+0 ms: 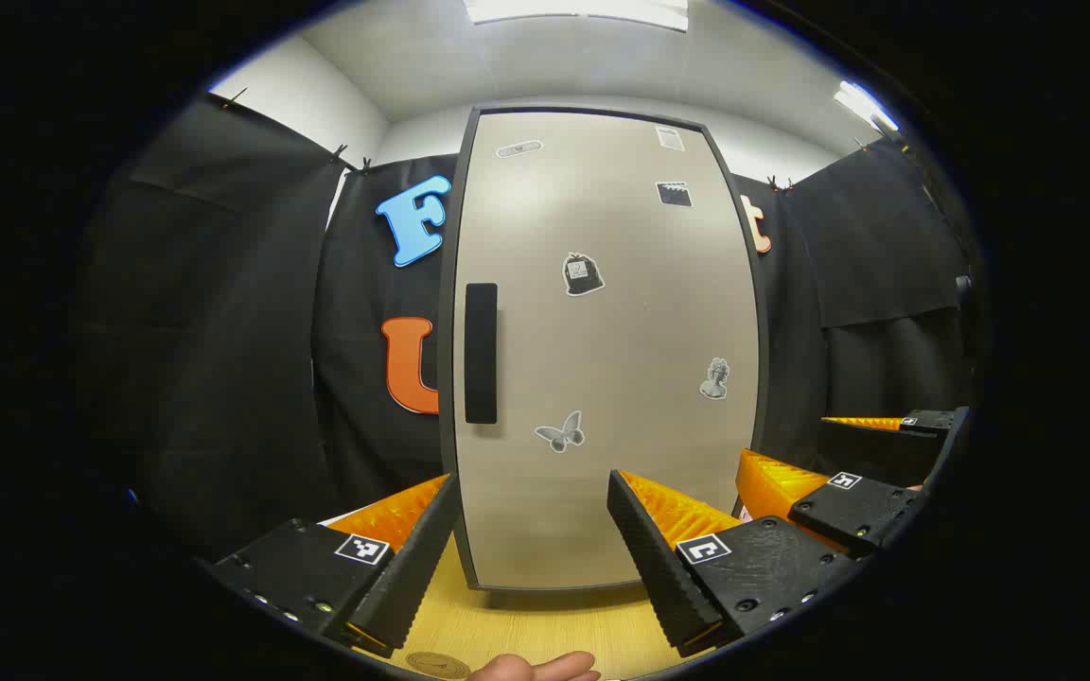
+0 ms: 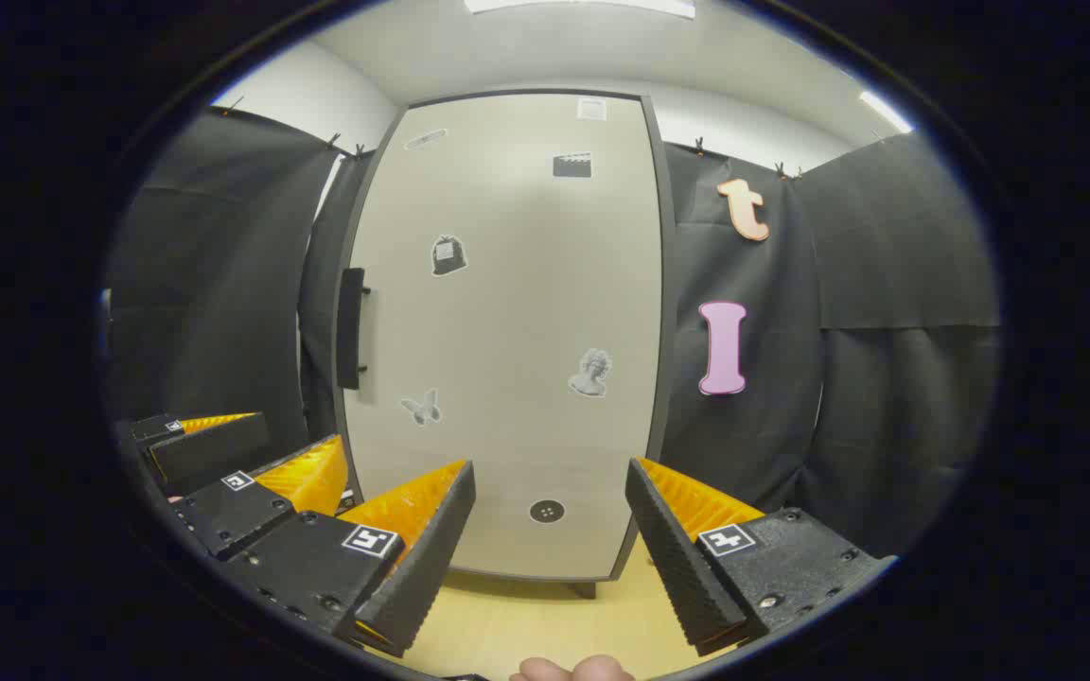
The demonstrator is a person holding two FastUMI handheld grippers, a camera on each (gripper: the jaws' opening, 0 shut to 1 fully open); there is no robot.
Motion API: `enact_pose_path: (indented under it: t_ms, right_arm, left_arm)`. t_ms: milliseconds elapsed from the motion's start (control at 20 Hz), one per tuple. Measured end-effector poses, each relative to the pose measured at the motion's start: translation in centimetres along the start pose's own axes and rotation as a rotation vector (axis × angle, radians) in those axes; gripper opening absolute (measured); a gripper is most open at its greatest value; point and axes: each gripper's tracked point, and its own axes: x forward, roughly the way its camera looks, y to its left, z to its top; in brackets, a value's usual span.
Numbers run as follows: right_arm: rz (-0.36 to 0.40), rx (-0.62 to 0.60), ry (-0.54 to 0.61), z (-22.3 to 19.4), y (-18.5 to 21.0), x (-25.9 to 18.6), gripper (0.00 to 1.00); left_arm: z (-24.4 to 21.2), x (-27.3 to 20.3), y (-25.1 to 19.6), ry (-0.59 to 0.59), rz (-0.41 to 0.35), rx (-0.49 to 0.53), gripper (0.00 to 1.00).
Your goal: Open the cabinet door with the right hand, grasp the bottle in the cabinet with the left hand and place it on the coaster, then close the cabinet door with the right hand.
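A tall beige cabinet (image 1: 602, 340) with a dark frame stands shut in front of me, its door dotted with small stickers. Its black vertical handle (image 1: 481, 353) sits on the door's left side, also seen as the handle (image 2: 350, 327) in the right gripper view. My left gripper (image 1: 534, 520) is open and empty, a short way before the door's lower part. My right gripper (image 2: 550, 511) is open and empty too, facing the cabinet (image 2: 507, 331). The right gripper (image 1: 848, 473) appears to the right in the left gripper view; the left gripper (image 2: 252, 473) appears to the left in the right gripper view. A round coaster (image 1: 438, 666) lies on the table at the bottom edge.
The cabinet stands on a light wooden table (image 1: 545, 629). Black cloth walls (image 2: 886, 359) close the booth on both sides and behind. A fingertip (image 1: 536, 668) of the holding hand shows at the bottom of each view.
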Motion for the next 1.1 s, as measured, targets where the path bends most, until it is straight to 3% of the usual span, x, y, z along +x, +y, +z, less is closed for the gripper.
enact_pose_path:
  t_ms: [700, 1100]
  right_arm:
    - [0.017, 0.019, 0.008, -0.3, 0.1, -0.5, 0.98]
    - [0.092, 0.016, 0.036, -0.7, 2.6, 0.6, 0.98]
  left_arm:
    - [0.0, -0.6, -0.1, -0.004, 0.014, -0.001, 0.94]
    - [-0.4, -1.9, 4.1, 0.001, 0.08, -0.047, 0.94]
